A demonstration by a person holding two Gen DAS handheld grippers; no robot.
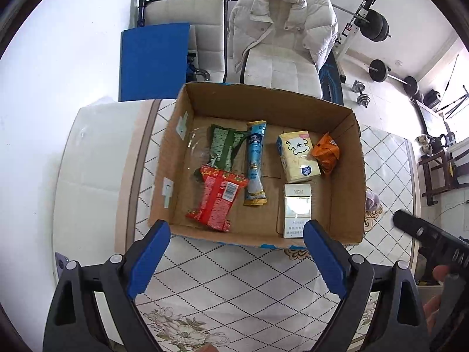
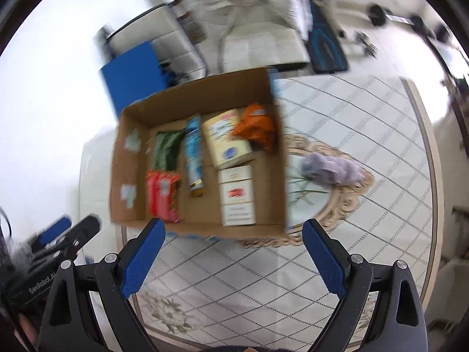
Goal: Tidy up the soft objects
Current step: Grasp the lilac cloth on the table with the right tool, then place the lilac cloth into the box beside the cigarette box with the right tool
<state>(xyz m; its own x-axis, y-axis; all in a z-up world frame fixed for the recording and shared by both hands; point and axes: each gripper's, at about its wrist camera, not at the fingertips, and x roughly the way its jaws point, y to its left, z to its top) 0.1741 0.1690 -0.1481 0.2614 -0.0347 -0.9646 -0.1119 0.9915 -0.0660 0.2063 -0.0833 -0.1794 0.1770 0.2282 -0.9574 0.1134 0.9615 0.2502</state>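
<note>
An open cardboard box (image 1: 346, 161) stands on the table (image 1: 234, 275). In it lie a red packet (image 1: 218, 198), a green packet (image 1: 224, 146), a blue tube pouch (image 1: 256, 161), a yellow tissue pack (image 1: 297, 157), an orange packet (image 1: 326, 152) and a white carton (image 1: 296, 209). The box (image 2: 129, 176) also shows in the blurred right wrist view. A purple soft thing (image 2: 331, 168) lies on the table right of the box. My left gripper (image 1: 236, 233) is open and empty at the box's near edge. My right gripper (image 2: 234, 230) is open and empty, near the box's front wall.
A chair with a white puffer jacket (image 1: 281, 29) and a second chair (image 1: 187, 23) stand behind the table. A blue board (image 1: 154, 61) leans at the back left. Weights and a bench (image 1: 378, 26) fill the back right. The right gripper's body (image 1: 433, 237) shows at right.
</note>
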